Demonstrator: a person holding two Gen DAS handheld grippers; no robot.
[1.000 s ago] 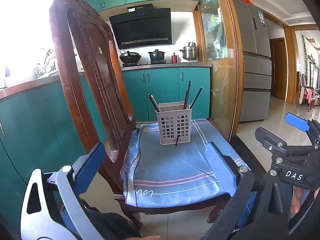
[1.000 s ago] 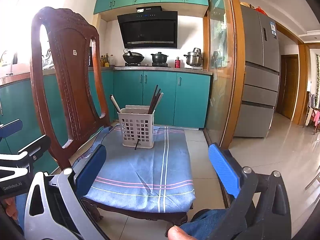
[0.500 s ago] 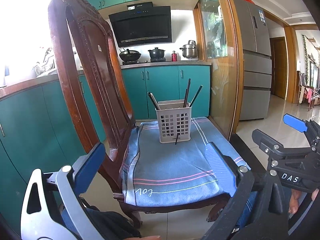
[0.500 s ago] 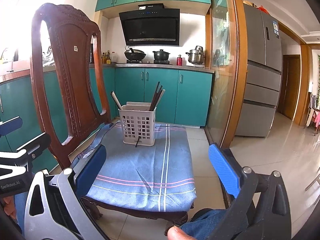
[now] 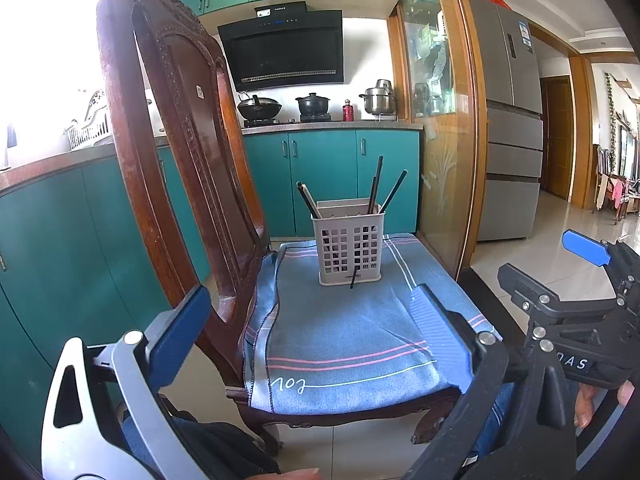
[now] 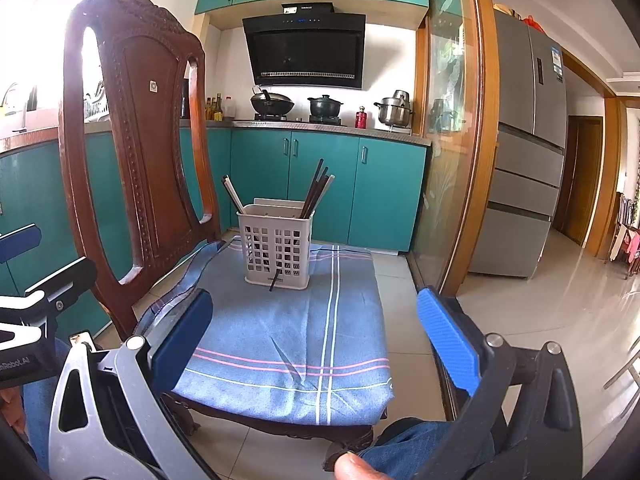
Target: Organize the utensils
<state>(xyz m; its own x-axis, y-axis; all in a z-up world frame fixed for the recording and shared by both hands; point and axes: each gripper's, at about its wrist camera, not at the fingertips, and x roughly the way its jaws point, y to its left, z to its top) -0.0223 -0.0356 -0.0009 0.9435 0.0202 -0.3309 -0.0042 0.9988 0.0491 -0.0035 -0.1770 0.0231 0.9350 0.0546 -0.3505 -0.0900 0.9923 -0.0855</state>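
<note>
A pale slotted utensil basket [image 5: 349, 246] [image 6: 277, 248] stands upright at the far end of a blue cloth [image 5: 344, 332] [image 6: 288, 332] on a wooden chair seat. Several dark chopsticks [image 5: 378, 186] [image 6: 316, 190] stick up out of it, and one dark tip [image 5: 353, 278] [image 6: 274, 279] pokes out through a low slot onto the cloth. My left gripper [image 5: 306, 326] is open and empty, well short of the basket. My right gripper [image 6: 316, 336] is also open and empty, near the seat's front edge.
The carved chair back [image 5: 176, 132] [image 6: 132, 152] rises on the left of the seat. Teal cabinets [image 6: 328, 188], a stove with pots [image 5: 308, 106], a glass door frame [image 6: 476, 140] and a fridge [image 6: 528, 160] stand behind. A person's jeans-clad knee [image 6: 416, 448] is below.
Both grippers drifted slightly; the views shifted a little and the basket sits marginally higher in frame. Both stay open and empty. The basket and chopsticks have not moved.
</note>
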